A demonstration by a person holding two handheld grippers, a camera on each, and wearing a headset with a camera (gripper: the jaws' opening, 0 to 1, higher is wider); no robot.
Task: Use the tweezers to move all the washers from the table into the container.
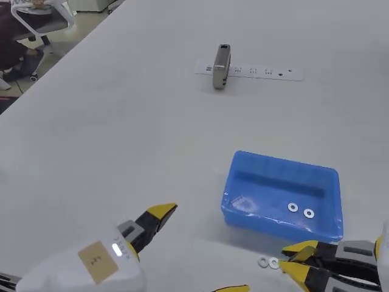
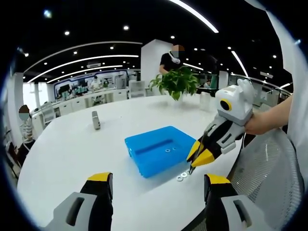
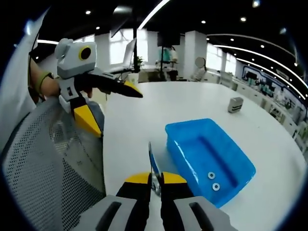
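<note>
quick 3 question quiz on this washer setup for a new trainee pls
1. How many silver metal washers lie inside the blue plastic container?
2. True or false: the left gripper is shut on the thin metal tweezers.
3. The two loose washers on the white table lie:
A) on the container's far side
B) on its near side, by the right gripper
C) between the left gripper's jaws

Key: 1 two; 2 false, the right gripper holds them and the left is open; 3 B.
</note>
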